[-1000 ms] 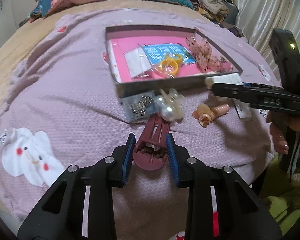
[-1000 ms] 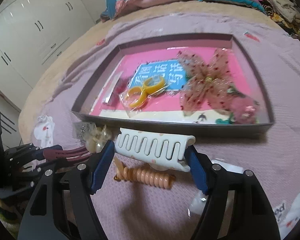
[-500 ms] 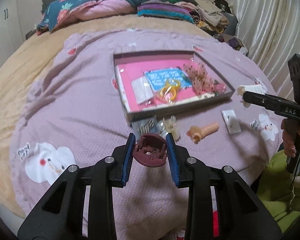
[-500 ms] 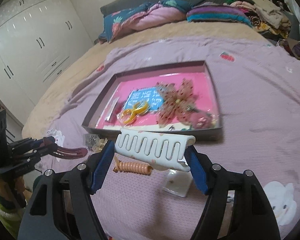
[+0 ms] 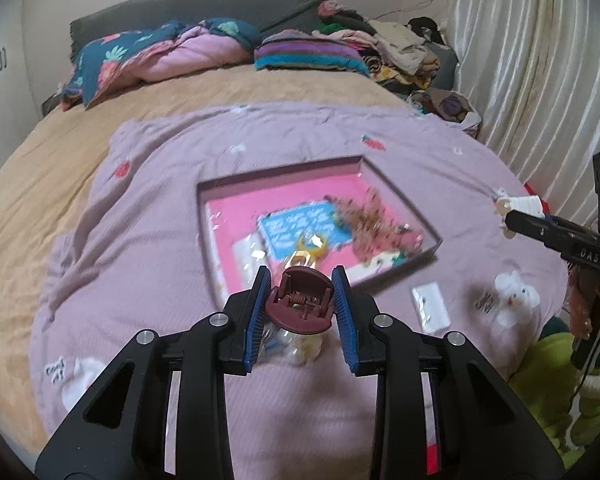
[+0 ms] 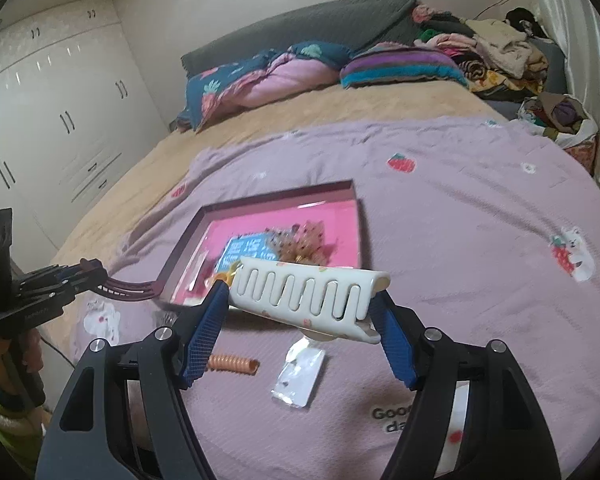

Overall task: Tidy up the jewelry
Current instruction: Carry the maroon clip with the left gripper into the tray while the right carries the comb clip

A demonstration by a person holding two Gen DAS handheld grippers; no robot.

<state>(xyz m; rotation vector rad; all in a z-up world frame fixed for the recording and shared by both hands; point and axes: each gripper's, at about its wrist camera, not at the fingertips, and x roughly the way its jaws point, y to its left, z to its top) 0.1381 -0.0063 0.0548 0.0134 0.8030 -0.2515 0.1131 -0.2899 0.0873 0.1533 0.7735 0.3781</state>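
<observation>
Fingers on my left gripper (image 5: 300, 304) pinch the maroon hair claw (image 5: 300, 300), lifted above the purple blanket (image 5: 148, 216). My right gripper (image 6: 300, 336) clamps the white hair claw (image 6: 308, 294), raised near the pink-lined tray (image 6: 354, 216), where a dotted bow (image 6: 300, 246) lies.

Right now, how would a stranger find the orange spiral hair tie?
On the lilac bedspread, look in front of the shallow pink-lined box. The orange spiral hair tie lies left of a clear plastic packet: the only ribbed coil there.
</observation>
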